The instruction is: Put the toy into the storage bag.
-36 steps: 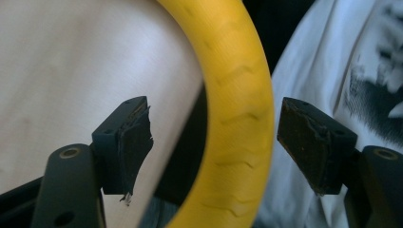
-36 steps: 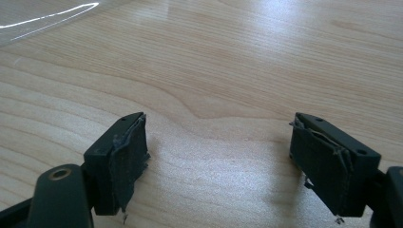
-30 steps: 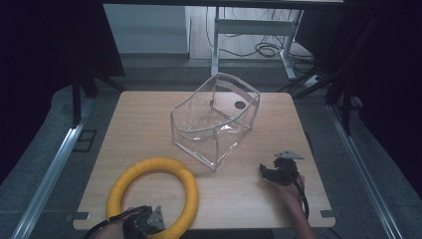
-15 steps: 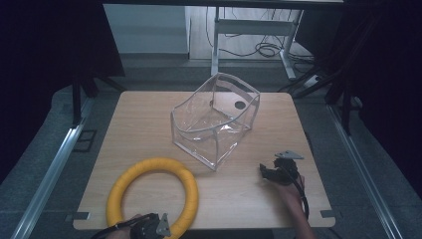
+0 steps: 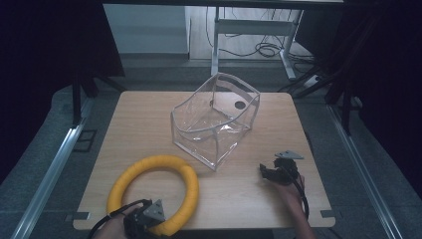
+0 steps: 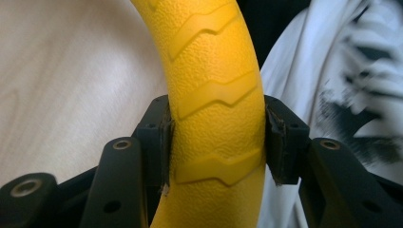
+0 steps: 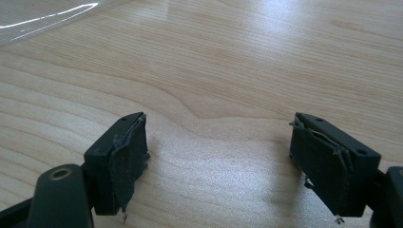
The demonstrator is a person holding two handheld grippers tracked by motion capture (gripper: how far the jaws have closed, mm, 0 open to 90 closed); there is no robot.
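At the lower left of the high view, the left gripper [image 5: 144, 219] sits at the near edge of the wooden table [image 5: 139, 124], a grey three-cornered plate on top and a black cable curling off to its left. It is clamped on the near arc of a yellow ring [image 5: 155, 192], which lies flat in the lower left part of the tabletop. In the left gripper view the ring [image 6: 216, 95] runs up the middle of the frame from bottom to top, its pebbled skin marked with raised chevron ridges, and both black jaws press against its sides with their pads touching it. Pale table wood fills the left of that view; white cloth with dark markings fills the right.

In the middle of the high view, slightly above centre, a clear plastic container [image 5: 214, 122] stands on the table with its open mouth tilted toward the upper right. Its near corner comes close to the ring's upper right arc; whether the two touch cannot be told.

At the lower right of the high view, the right gripper [image 5: 275, 172] rests low over the table, well apart from the container, a hand [image 5: 291, 191] behind it. In the right gripper view its jaws stand wide apart with bare wood between them, holding nothing; the pads [image 7: 128, 161] look frayed at their edges. A clear edge of the container [image 7: 43, 16] shows at that view's upper left.
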